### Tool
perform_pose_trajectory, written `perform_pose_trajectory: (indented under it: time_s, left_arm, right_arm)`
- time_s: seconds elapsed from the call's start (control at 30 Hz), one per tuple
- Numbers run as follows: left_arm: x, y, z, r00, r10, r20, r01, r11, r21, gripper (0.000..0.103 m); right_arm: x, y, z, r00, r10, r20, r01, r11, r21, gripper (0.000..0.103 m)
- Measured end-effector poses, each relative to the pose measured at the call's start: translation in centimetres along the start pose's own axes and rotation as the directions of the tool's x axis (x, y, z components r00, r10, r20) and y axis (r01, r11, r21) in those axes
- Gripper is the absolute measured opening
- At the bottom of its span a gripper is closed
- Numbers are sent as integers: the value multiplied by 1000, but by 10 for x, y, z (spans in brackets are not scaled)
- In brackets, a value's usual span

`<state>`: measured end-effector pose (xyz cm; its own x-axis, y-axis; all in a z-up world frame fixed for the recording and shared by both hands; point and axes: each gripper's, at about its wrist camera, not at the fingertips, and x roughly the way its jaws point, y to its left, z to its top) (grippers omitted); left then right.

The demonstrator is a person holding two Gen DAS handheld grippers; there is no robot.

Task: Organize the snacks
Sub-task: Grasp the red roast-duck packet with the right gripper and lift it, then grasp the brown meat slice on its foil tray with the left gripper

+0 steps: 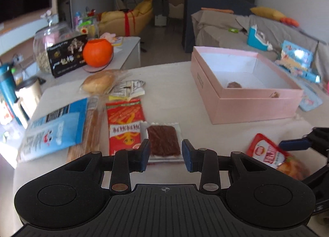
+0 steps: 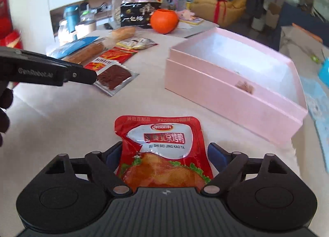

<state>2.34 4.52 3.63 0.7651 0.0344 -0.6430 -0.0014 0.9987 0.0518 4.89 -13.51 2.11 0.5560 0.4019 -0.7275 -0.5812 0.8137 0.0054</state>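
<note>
My left tongs (image 1: pixel 165 154) are spread wide, over the near edge of the jerky pack (image 1: pixel 163 141) — contact unclear. My right tongs (image 2: pixel 164 154) straddle the red pouch (image 2: pixel 162 150), apparently unclamped. The pink box (image 1: pixel 242 101) sits far right, holding two small snacks.

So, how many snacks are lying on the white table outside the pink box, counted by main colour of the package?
Red: 2, the duck packet and the red-yellow packet
Clear with brown content: 3, the jerky, the bread roll, the long biscuit pack
Blue: 1
Pale yellow: 1
Total: 7
</note>
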Motion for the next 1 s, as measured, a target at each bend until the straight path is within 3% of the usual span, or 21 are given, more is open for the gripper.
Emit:
perform_pose_trajectory:
  time_s: [0.07,0.23,0.57,0.7,0.8,1.0]
  left_arm:
    - [19,-12,5,997,62,-40,-58,994,91,38]
    - [35,-23,9,995,69,-76,-57,988,146,43]
    - [46,-4,13,997,4,-82,2,997,80,48]
    - [44,9,9,994,-78,-82,79,997,21,45]
    - [33,13,-1,988,-134,-75,136,990,21,44]
    - [-5,5,-32,986,-147,-76,152,986,67,43]
  right_arm:
    - [-2,-12,-10,998,20,59,-24,997,68,91]
    - [-3,-7,-14,998,-10,66,7,999,46,92]
    - [-4,-7,-13,998,-1,69,-3,999,54,92]
    - [-2,-5,-12,998,8,64,-11,999,48,96]
    - [-1,-5,-11,998,17,58,-20,999,42,99]
    - [1,-5,-9,998,37,45,-38,999,28,103]
